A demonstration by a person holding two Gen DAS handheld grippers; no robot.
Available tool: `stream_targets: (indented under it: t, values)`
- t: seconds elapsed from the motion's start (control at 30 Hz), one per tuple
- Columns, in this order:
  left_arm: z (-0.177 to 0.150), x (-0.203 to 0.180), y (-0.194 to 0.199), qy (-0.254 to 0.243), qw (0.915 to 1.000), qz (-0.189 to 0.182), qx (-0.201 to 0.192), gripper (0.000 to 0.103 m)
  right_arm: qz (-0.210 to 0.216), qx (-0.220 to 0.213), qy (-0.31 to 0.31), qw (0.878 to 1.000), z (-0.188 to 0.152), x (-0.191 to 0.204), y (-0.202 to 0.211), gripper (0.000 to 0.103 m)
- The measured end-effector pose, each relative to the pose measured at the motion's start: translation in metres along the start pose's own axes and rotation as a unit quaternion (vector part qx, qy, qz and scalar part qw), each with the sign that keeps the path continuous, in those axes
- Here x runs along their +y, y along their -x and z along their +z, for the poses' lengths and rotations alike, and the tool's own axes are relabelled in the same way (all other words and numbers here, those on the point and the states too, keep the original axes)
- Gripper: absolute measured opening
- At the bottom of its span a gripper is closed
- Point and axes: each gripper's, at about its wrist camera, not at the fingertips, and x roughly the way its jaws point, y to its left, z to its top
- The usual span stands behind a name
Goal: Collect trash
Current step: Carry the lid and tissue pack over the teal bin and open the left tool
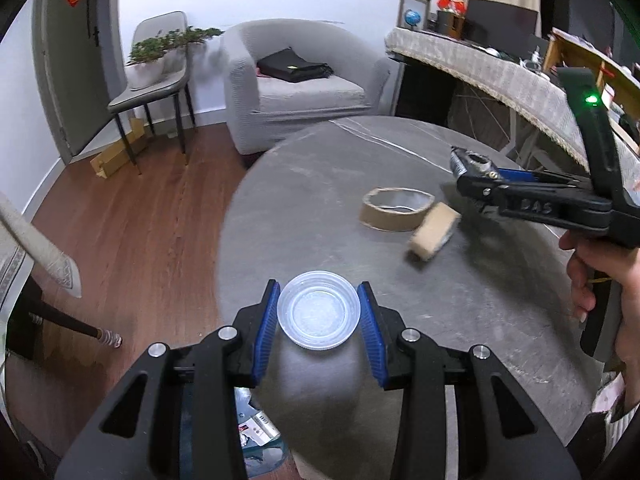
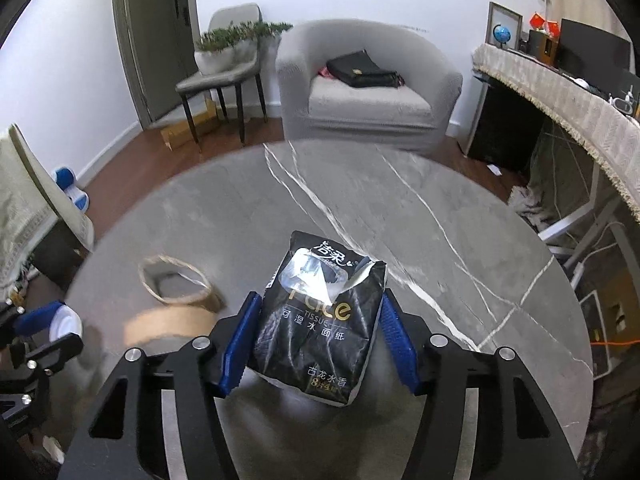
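Observation:
My left gripper [image 1: 319,316] is shut on a clear plastic lid [image 1: 319,315], held between its blue pads above the round grey table [image 1: 320,184]. My right gripper [image 2: 320,332] is shut on a black tissue packet [image 2: 320,320] with a torn-open top, held above the table [image 2: 400,208]. In the left wrist view the right gripper [image 1: 466,166] shows at the right with the packet [image 1: 474,162] end-on. Two cardboard tape rings [image 1: 394,208] lie on the table; one [image 1: 434,236] is tipped on its side and blurred. They also show in the right wrist view [image 2: 178,284].
A grey armchair [image 1: 296,84] with a black bag stands beyond the table. A chair with potted plants [image 1: 160,64] is at the left by a door. A cloth-covered desk [image 1: 500,76] runs along the right. Rubbish [image 1: 256,428] lies below the table's near edge.

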Motion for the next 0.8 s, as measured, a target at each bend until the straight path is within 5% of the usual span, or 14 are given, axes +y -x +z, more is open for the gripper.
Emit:
stream_targets:
  t: [0.43, 0.8]
  values:
    - [-0.018, 0.064, 0.031, 0.052, 0.9977, 0.043, -0.012, 0.042, 0.075, -0.058, 0.009, 0.995, 0.02, 0.057, 0.026, 0.061]
    - [-0.048, 0.104, 0.029, 0.077, 0.9944, 0.07, 0.012, 0.042, 0.125, -0.059, 0.039, 0.99, 0.025, 0.118, 0.021, 0.061]
